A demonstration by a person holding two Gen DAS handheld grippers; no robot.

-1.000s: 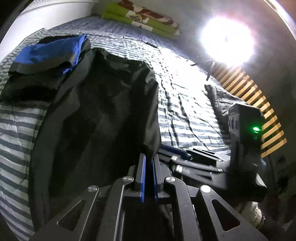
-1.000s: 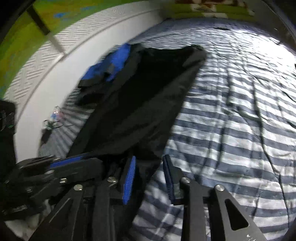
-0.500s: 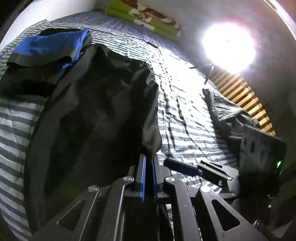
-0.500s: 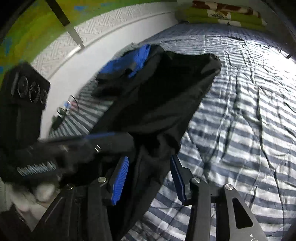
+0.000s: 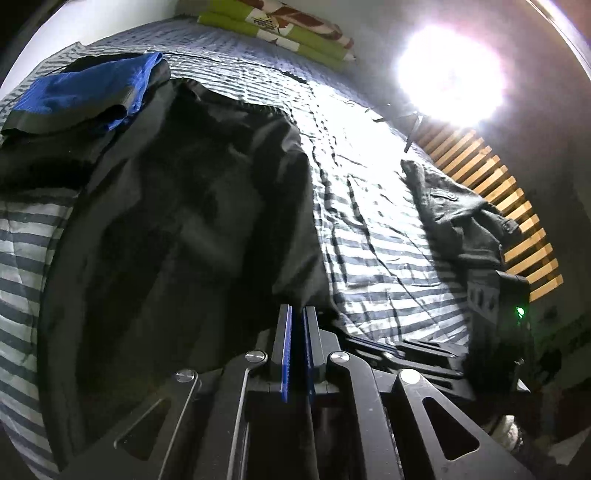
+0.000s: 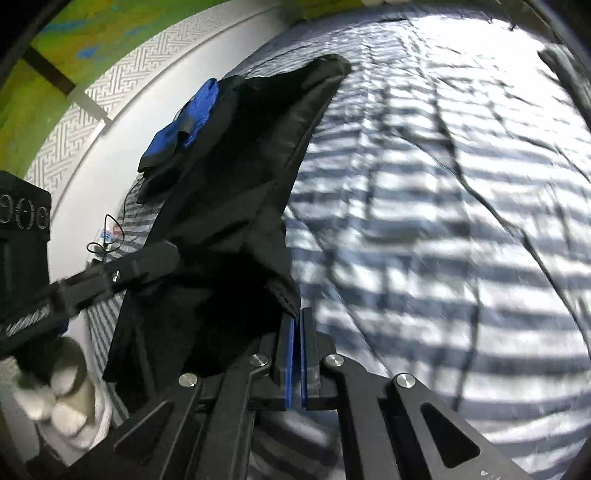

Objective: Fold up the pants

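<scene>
**Item: black pants, near hem in two grips, on a striped bed**

Setting: a bed [image 5: 388,236] under a blue-and-white striped sheet, white wall on the left, slatted wooden frame at the far right, strong lamp glare above it.

Left gripper [image 5: 297,321]: jaws pressed together with only a thin gap between the blue pads, pinching the near edge of the pants [image 5: 192,229]; the dark cloth runs straight up out of the jaws.

Right gripper [image 6: 296,319]: jaws have just been closing and now stand together on the stitched near corner of the pants [image 6: 236,206], cloth caught between the pads.

Task item: the pants lie lengthwise down the left half of the bed, near end lifted off the sheet by both grips, far end flat and reaching toward the pillows.

Outward: a folded blue-and-black garment [image 5: 85,92] lies on the far left part of the pants; a second dark garment [image 5: 454,218] lies crumpled at the right edge; green patterned pillows [image 5: 280,29] at the head.

Step, as judged: both near corners secured, the fold itself not yet made. The next move would call for carrying both corners together toward the far end, level and in step, so the edges meet squarely.

Writing: faint lettering on the left gripper's body in the right view, too blurred to read.
</scene>
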